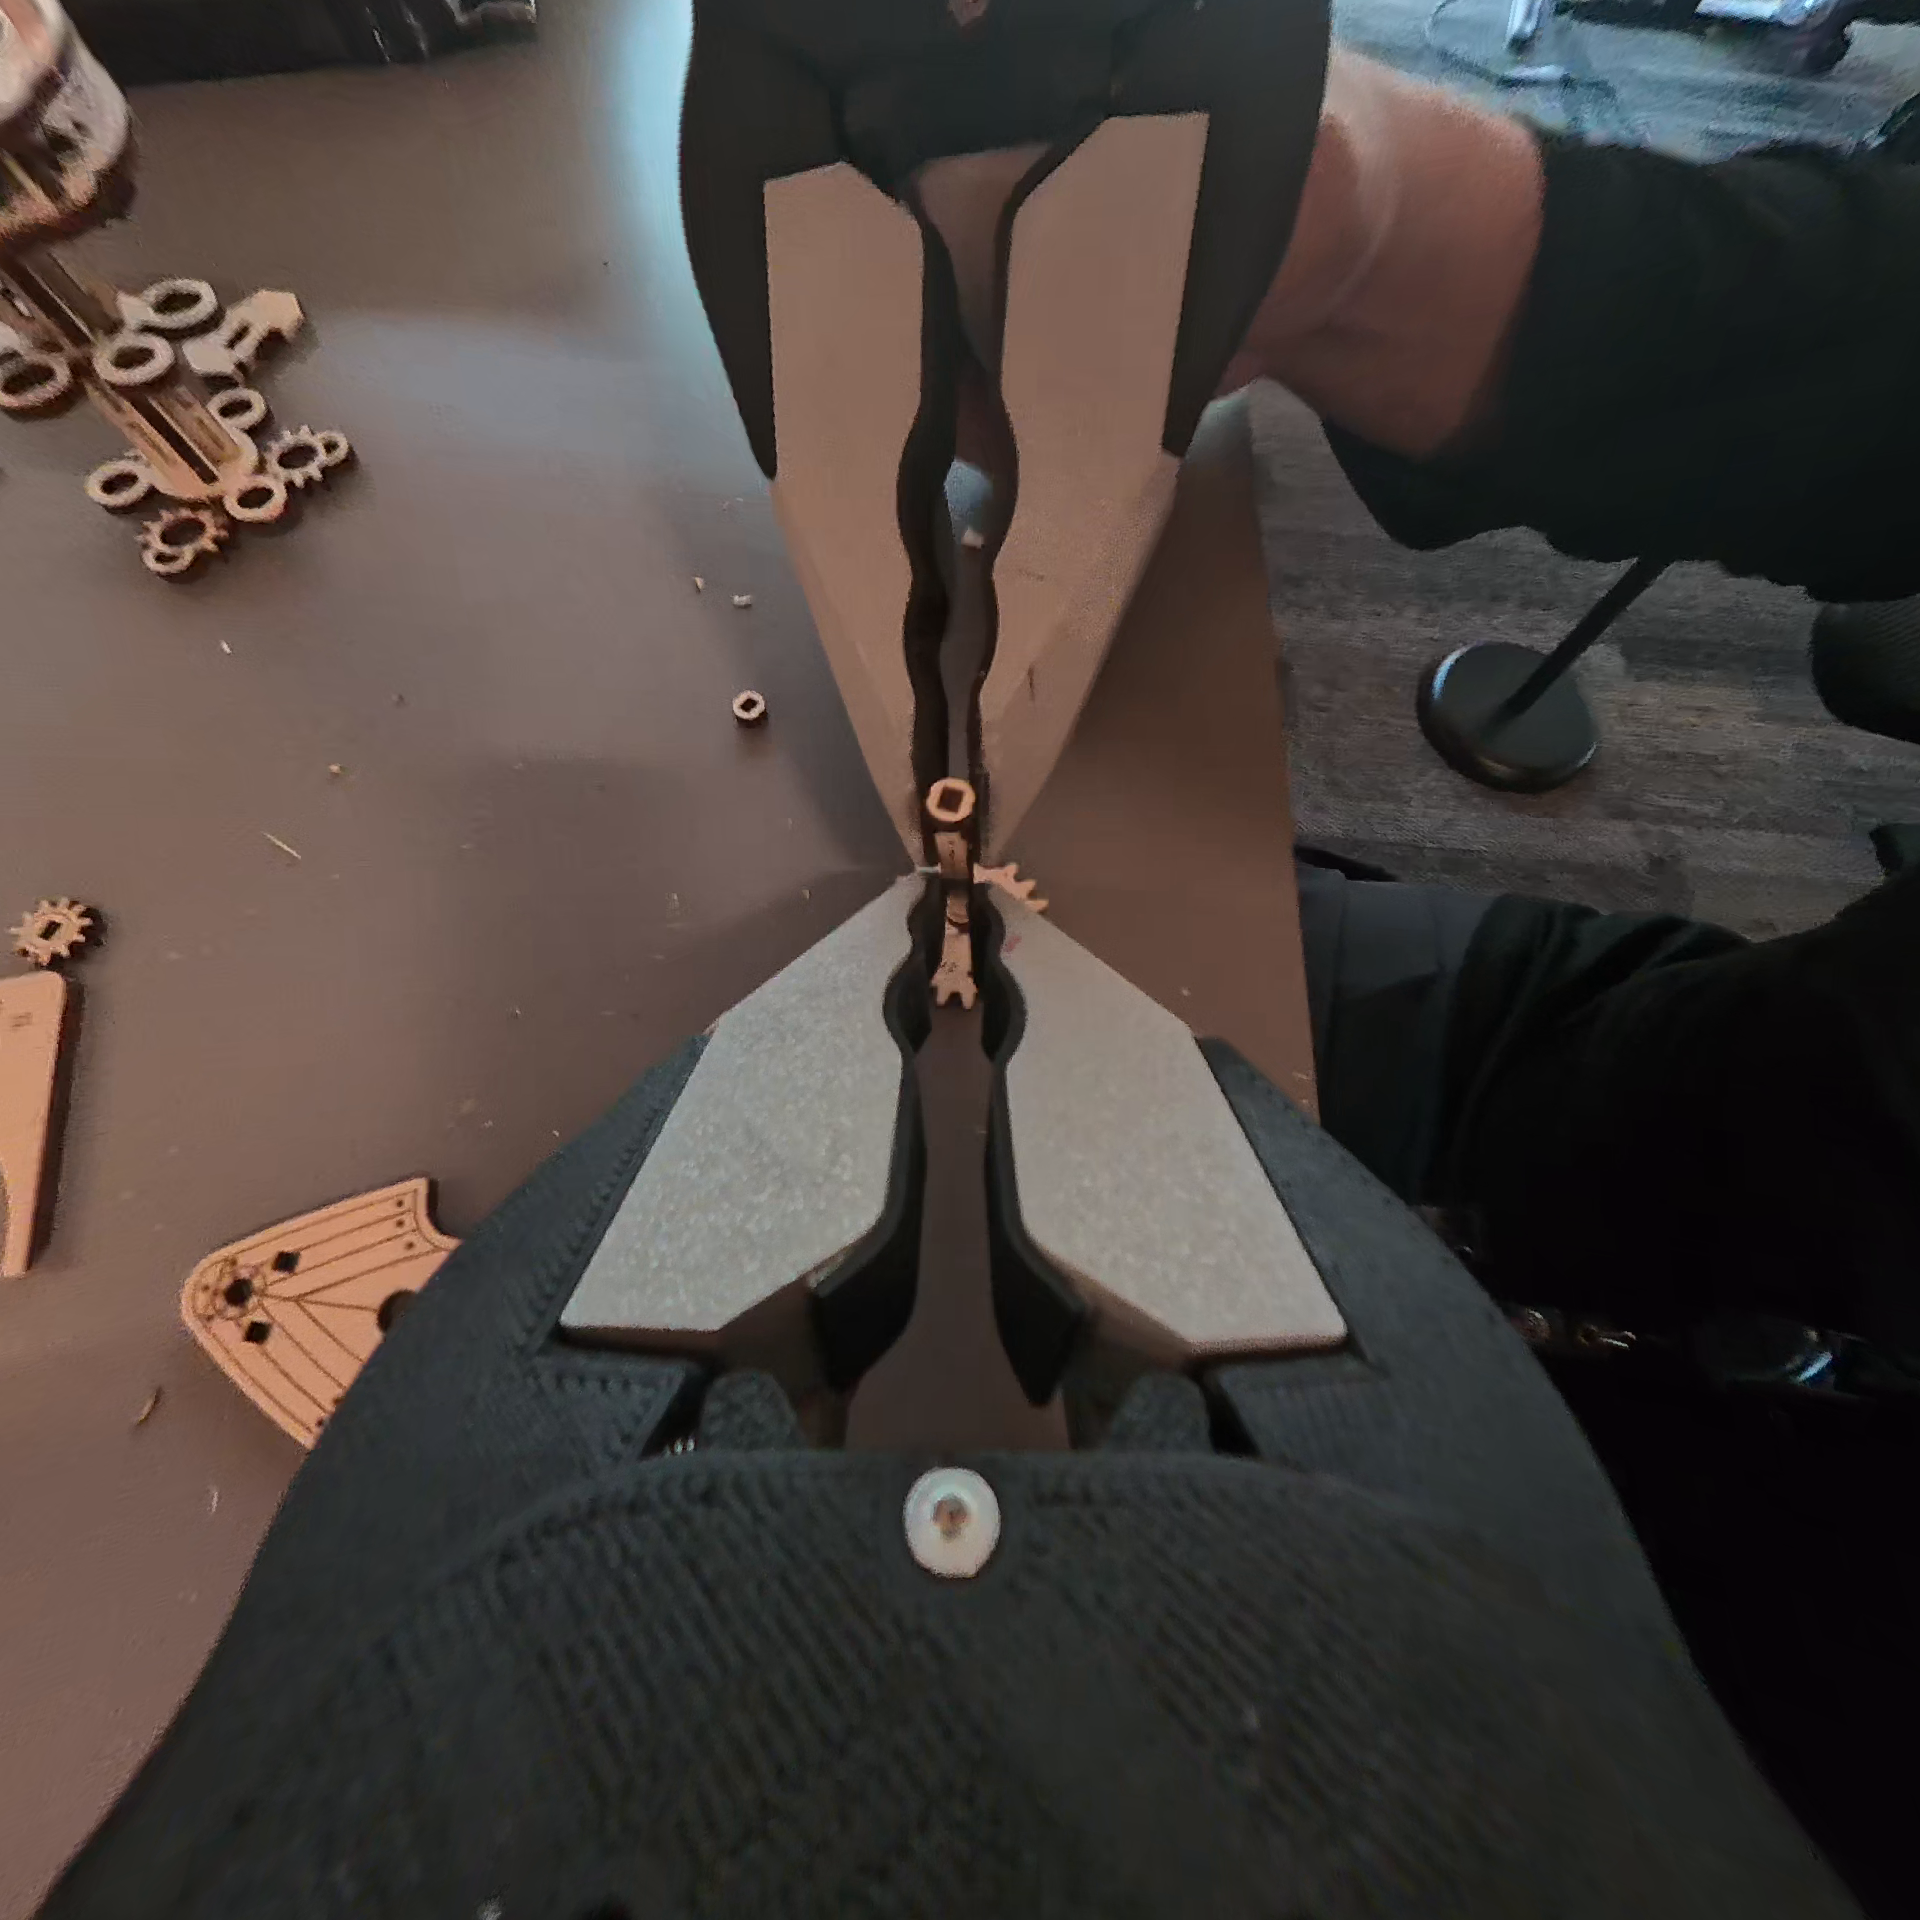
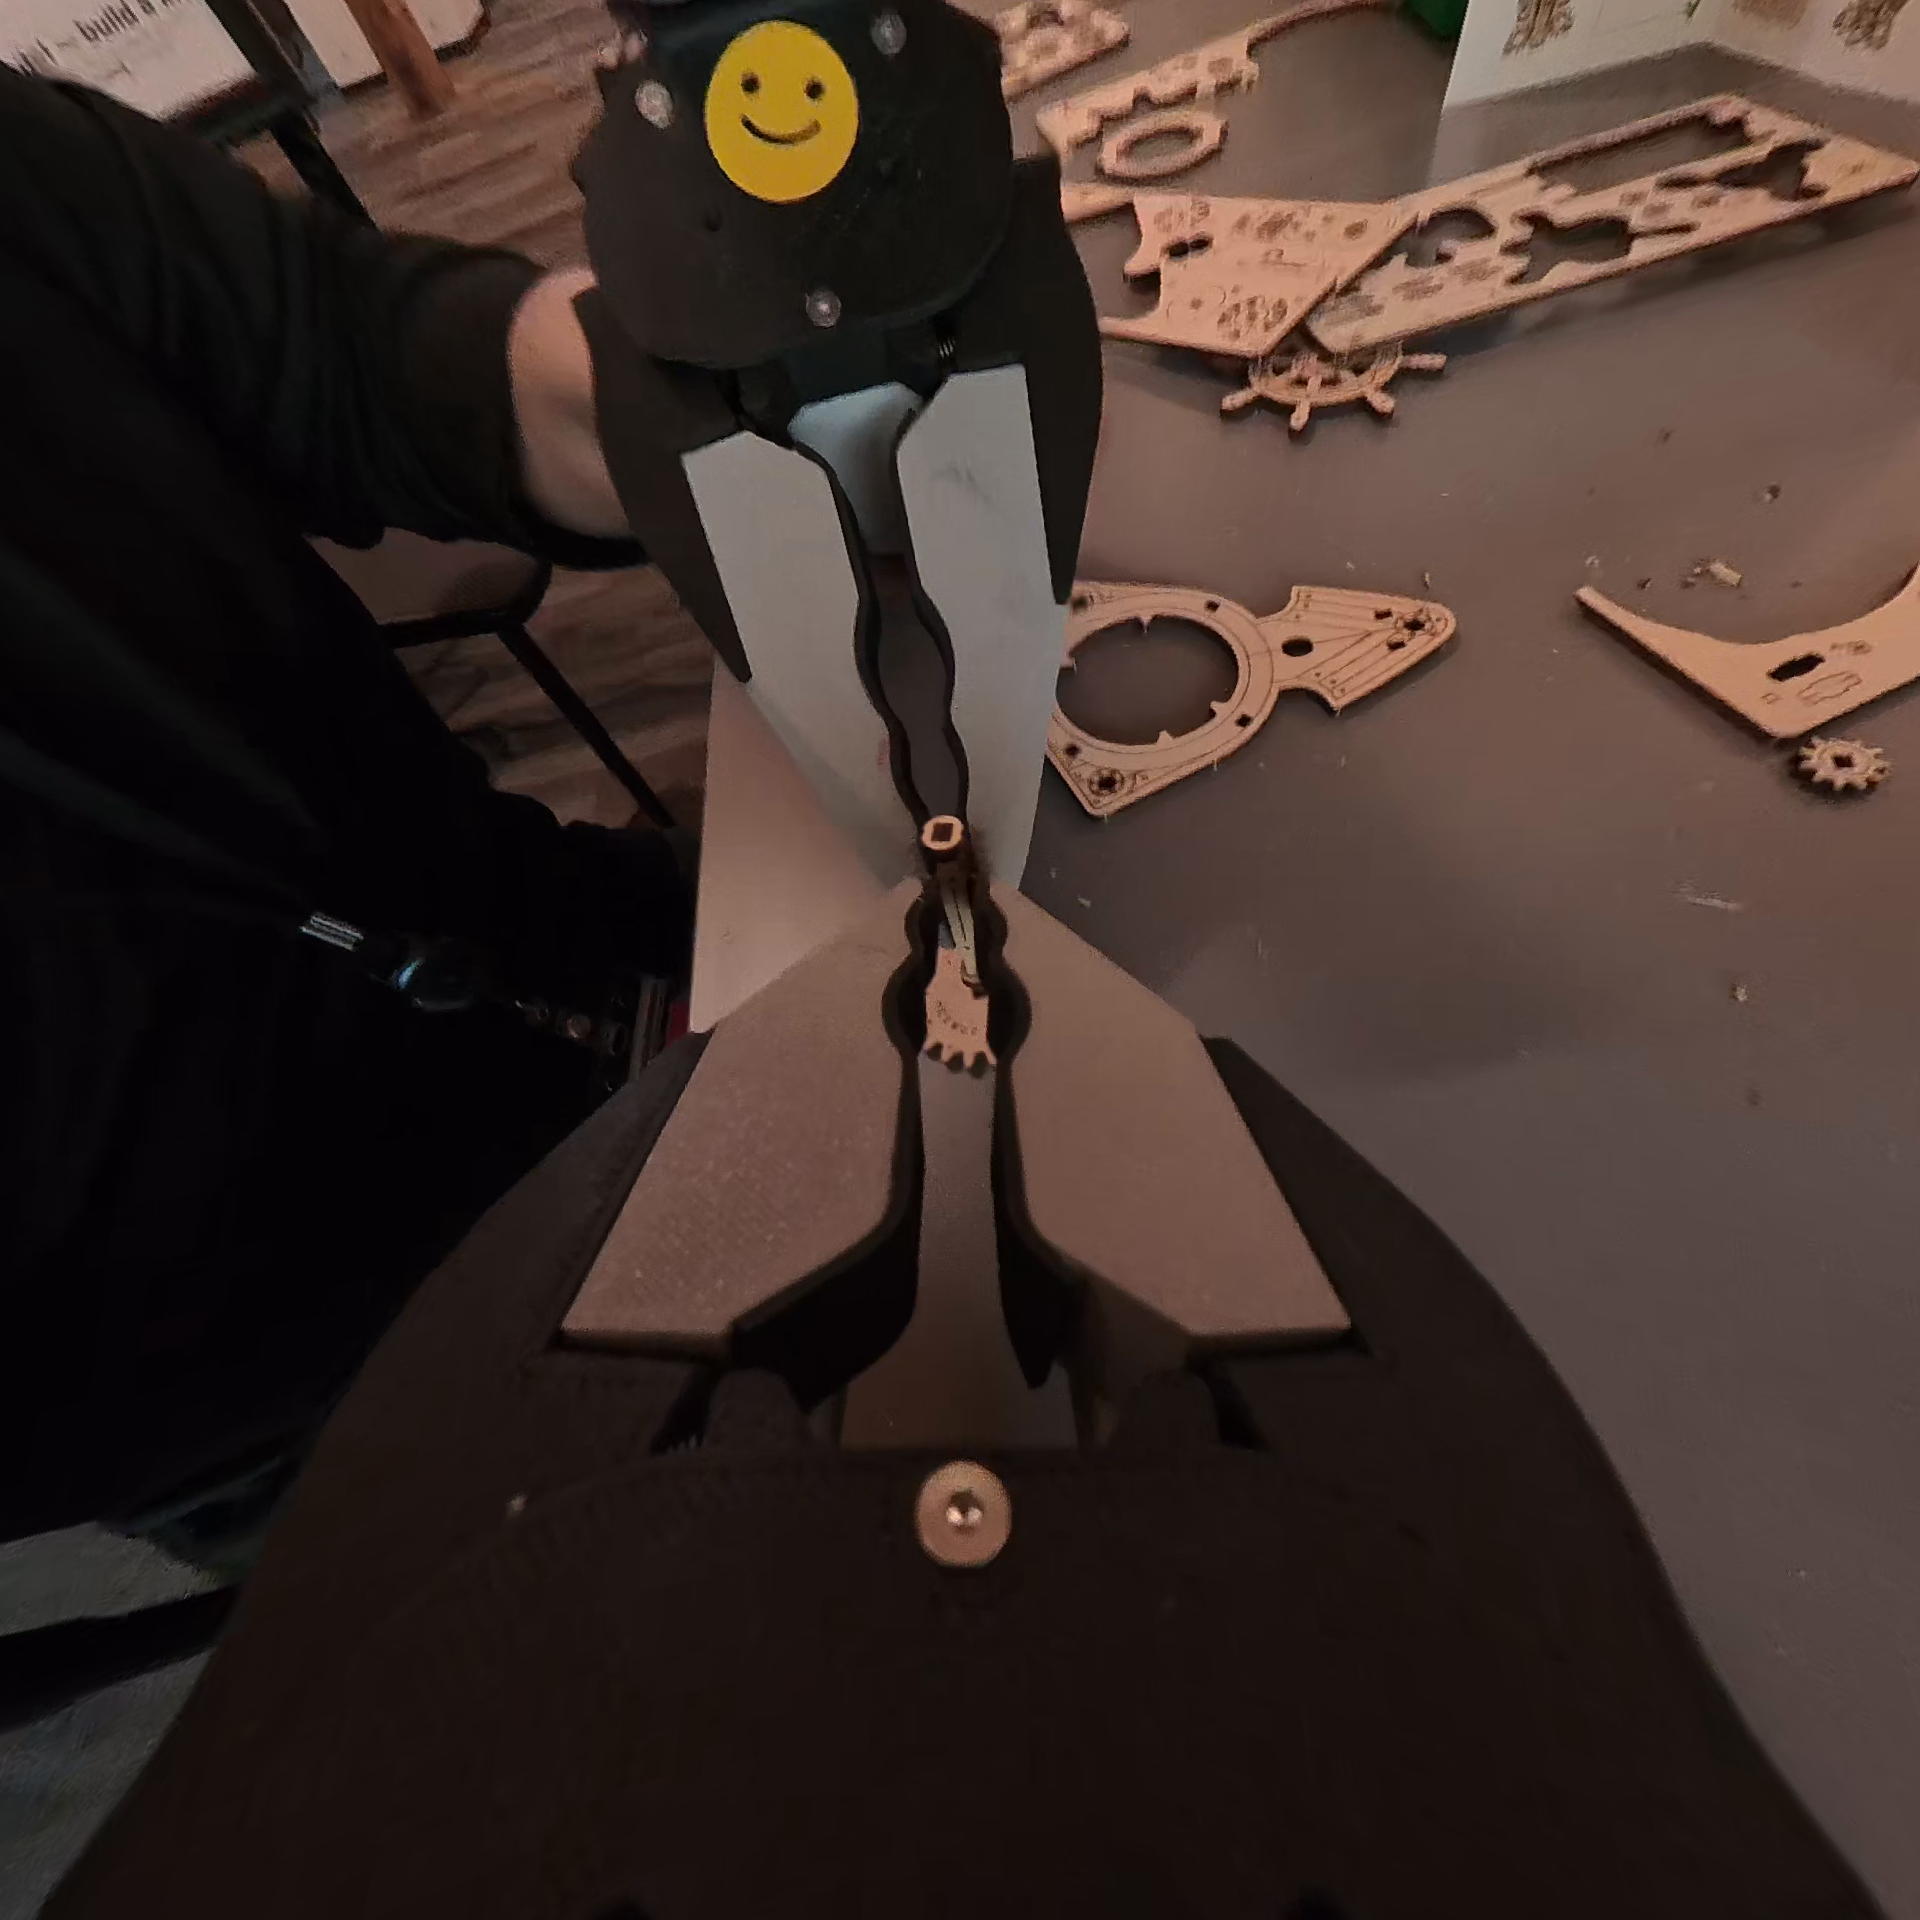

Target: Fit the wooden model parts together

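My two grippers meet tip to tip above the dark table (image 1: 468, 727). My left gripper (image 1: 951, 894) is shut on a thin wooden shaft with a small toothed gear (image 1: 954, 977). My right gripper (image 2: 956, 904) is shut on a thin wooden shaft with a gear (image 2: 961, 1023). A small wooden ring with a square hole (image 1: 945, 802) sits where the tips meet, and it also shows in the right wrist view (image 2: 943, 834). I cannot tell which gripper pinches the ring. The right gripper (image 1: 951, 821) and the left gripper (image 2: 945, 842) each show in the other's view.
Loose wooden rings and gears (image 1: 177, 416) lie far left beside a part-built frame (image 1: 62, 312). An engraved plate (image 1: 312, 1299) and a small ring (image 1: 748, 709) lie nearby. Cut-out sheets (image 2: 1455, 239), a ship's wheel (image 2: 1330, 379) and a plate with a round hole (image 2: 1195, 686) lie on the right. The grippers are tip to tip, or close to it.
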Demonstrator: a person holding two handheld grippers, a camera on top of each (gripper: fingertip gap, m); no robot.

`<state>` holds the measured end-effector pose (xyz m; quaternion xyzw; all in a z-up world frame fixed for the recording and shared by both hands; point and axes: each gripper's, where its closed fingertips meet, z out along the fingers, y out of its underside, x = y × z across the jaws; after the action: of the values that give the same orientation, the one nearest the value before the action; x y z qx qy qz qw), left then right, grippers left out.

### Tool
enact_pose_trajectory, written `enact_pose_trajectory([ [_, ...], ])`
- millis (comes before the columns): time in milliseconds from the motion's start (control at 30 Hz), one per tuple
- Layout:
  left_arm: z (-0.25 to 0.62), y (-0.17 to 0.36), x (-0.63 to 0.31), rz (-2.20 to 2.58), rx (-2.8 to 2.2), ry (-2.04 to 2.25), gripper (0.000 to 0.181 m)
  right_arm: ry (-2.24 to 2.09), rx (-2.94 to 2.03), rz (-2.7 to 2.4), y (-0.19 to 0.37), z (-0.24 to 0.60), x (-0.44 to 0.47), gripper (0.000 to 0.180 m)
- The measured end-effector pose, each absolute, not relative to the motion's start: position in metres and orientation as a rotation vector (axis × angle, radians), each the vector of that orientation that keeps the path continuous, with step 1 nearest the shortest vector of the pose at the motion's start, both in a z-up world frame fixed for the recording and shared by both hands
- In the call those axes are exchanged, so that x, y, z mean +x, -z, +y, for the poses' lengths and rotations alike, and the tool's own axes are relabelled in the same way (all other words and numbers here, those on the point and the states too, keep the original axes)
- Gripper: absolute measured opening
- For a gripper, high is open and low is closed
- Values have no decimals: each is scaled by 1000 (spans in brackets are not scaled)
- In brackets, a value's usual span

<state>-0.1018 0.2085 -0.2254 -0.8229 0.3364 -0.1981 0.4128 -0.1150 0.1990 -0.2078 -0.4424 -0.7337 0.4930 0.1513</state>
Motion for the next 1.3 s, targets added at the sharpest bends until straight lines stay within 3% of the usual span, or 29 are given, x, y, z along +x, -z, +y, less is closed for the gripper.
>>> enact_pose_trajectory([
  [133, 203, 192, -98, 802, -1871, 728, 2, -1585, -1194, -1940, 178, 202, -110, 23],
  [400, 150, 95, -109, 883, -1104, 1014, 2, -1793, -1049, -1749, 147, 208, -92, 23],
  [1300, 151, 84, -117, 822, -951, 885, 2, -1707, -1015, -1819, 156, 198, -92, 24],
])
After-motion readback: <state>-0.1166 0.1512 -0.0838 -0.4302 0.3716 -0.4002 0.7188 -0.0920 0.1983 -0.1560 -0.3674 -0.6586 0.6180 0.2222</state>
